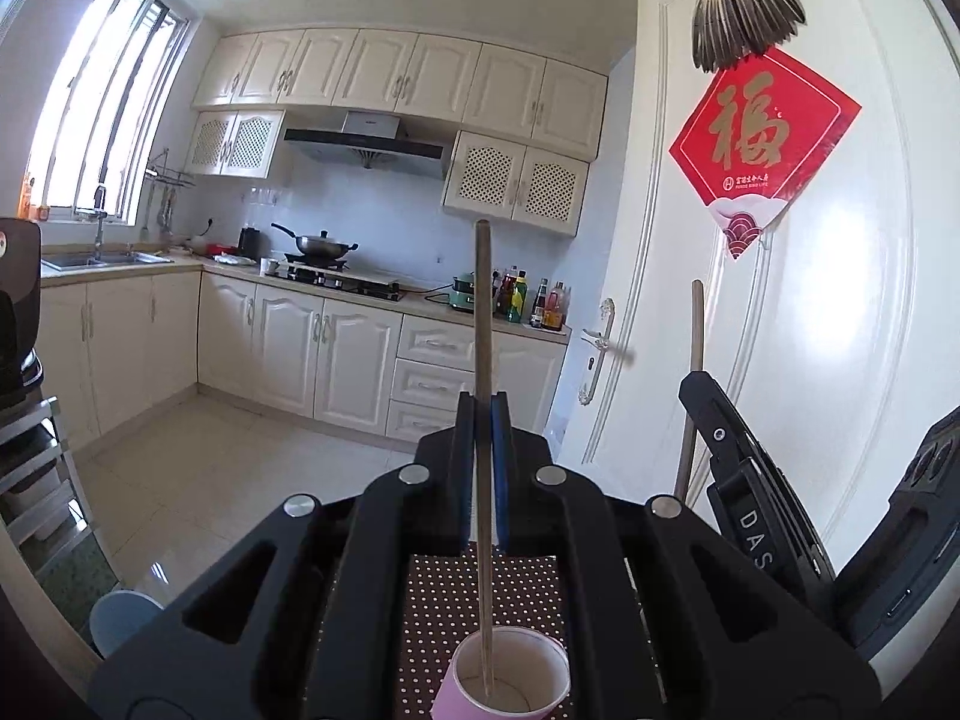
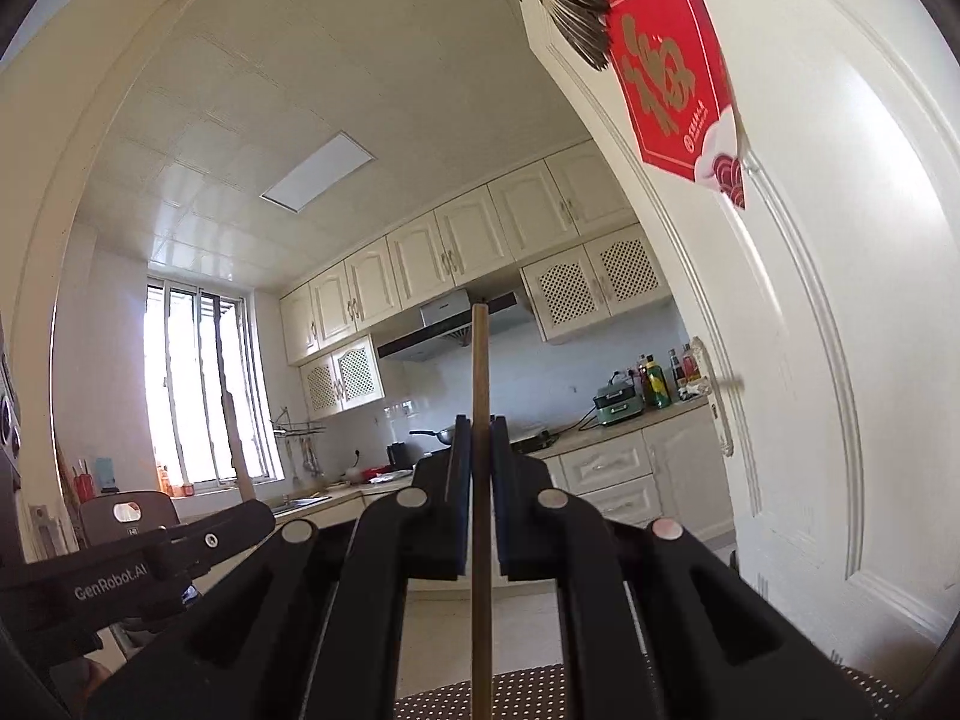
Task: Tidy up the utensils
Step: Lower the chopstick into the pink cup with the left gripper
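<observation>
My left gripper is shut on a wooden chopstick held upright. Its lower tip sits inside a pink paper cup standing on a brown dotted mat. My right gripper is shut on a second wooden chopstick, also upright. That chopstick and the right gripper body show at the right of the left wrist view. The left gripper body and its chopstick show at the left of the right wrist view. The cup is hidden in the right wrist view.
A white door with a red paper sign and a feather fan stands close on the right. Kitchen cabinets, a stove with a wok and a sink lie beyond. A light blue bin sits low left.
</observation>
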{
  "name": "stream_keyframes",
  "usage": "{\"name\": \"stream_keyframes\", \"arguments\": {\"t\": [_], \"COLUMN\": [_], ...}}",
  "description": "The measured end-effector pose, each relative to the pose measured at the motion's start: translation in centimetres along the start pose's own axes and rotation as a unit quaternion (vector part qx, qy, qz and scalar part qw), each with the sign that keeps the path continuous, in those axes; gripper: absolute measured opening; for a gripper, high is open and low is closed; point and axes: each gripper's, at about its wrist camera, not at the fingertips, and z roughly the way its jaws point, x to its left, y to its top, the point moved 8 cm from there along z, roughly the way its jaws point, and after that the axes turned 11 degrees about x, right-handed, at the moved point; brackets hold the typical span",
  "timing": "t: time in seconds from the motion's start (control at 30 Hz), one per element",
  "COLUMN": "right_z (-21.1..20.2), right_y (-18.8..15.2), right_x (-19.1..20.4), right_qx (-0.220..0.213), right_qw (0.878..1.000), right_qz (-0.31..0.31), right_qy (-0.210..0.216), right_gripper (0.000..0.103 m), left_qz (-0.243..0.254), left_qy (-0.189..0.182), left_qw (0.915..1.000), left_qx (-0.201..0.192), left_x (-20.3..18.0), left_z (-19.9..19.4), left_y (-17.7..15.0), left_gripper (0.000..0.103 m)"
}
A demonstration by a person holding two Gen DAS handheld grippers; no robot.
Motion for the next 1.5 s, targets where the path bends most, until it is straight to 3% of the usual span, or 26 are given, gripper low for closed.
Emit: {"name": "stream_keyframes", "arguments": {"t": [0.27, 1.5], "right_z": [-0.7, 2.5], "right_y": [-0.2, -2.3], "right_x": [0.0, 1.4], "right_qx": [-0.034, -0.014], "right_qw": [0.999, 0.998], "right_qz": [0.0, -0.068], "right_qy": [0.007, 0.01], "right_gripper": [0.005, 0.005], "left_qz": [-0.011, -0.024], "left_qy": [-0.008, -0.04], "left_qw": [0.9999, 0.9967], "left_qx": [0.009, 0.067], "left_x": [0.7, 2.3], "left_z": [1.5, 5.5], "left_y": [-1.5, -5.9], "left_gripper": [0.006, 0.006]}}
